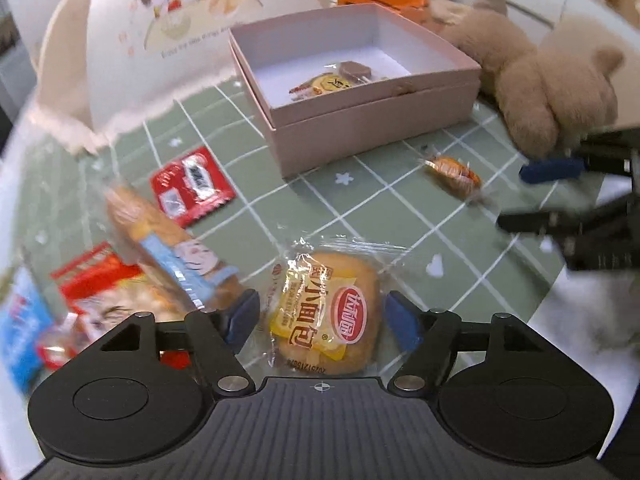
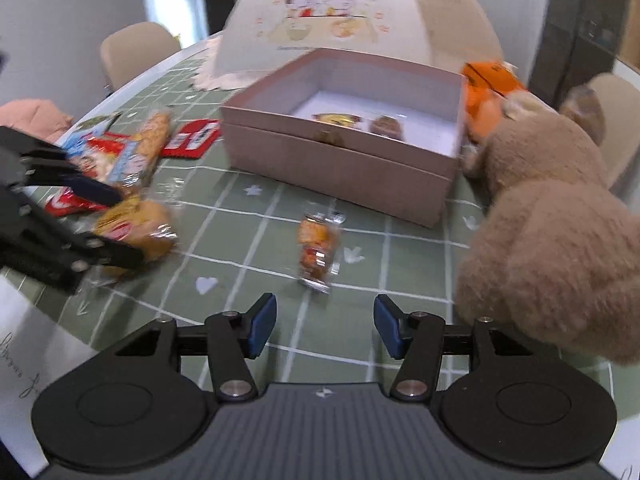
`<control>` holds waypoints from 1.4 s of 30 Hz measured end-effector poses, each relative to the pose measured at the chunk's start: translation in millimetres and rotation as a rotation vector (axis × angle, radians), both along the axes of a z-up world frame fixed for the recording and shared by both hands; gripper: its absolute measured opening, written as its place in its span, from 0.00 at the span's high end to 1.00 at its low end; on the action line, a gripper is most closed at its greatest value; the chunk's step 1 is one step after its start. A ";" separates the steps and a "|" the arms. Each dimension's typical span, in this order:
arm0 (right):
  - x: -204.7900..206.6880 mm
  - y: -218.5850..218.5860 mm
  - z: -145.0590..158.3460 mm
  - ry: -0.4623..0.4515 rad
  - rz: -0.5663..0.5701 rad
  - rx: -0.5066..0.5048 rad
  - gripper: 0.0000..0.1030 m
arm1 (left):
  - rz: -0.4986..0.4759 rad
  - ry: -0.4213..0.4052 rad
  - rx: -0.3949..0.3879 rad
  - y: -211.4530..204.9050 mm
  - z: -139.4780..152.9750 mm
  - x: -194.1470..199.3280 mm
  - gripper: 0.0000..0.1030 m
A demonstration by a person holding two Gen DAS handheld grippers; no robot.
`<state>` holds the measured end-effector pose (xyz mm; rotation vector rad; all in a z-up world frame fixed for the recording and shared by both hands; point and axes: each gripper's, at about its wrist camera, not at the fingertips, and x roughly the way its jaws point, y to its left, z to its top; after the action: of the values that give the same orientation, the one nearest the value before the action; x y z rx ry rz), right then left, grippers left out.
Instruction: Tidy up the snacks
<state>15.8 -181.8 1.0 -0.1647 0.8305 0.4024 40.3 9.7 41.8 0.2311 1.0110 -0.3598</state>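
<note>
My left gripper (image 1: 322,320) is open, its blue pads on either side of a round wrapped bun (image 1: 326,312), apart from it. The bun also shows in the right wrist view (image 2: 136,228), between the left gripper's fingers (image 2: 100,192). My right gripper (image 2: 324,330) is open and empty, just short of a small orange wrapped snack (image 2: 316,250), which also shows in the left wrist view (image 1: 454,172). The open pink box (image 1: 360,120) holds two wrapped snacks (image 1: 332,82). A long biscuit pack (image 1: 168,240) and a red packet (image 1: 190,186) lie to the left.
A brown plush bear (image 2: 552,232) sits right of the box. An orange plush toy (image 2: 486,92) lies behind the box. A domed food cover (image 2: 348,20) stands at the back. More packets (image 1: 88,292) pile at the left. The green checked tablecloth (image 2: 248,240) ends near me.
</note>
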 end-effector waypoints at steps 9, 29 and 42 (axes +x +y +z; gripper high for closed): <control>15.9 23.9 6.4 -0.087 -0.024 -0.114 0.37 | 0.087 0.022 -0.165 -0.2 5.0 -6.9 0.44; 28.4 18.7 11.3 0.047 -0.010 -0.032 0.79 | 0.172 0.068 -0.158 -7.8 -2.5 -6.8 0.40; -9.6 -36.3 103.4 -0.129 -0.109 0.093 0.79 | 0.031 -0.164 -0.405 -13.4 111.0 -14.9 0.45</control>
<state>6.3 -218.1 104.4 -0.0574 0.6887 0.3234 25.4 -3.7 152.9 -0.1192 0.7605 -0.4997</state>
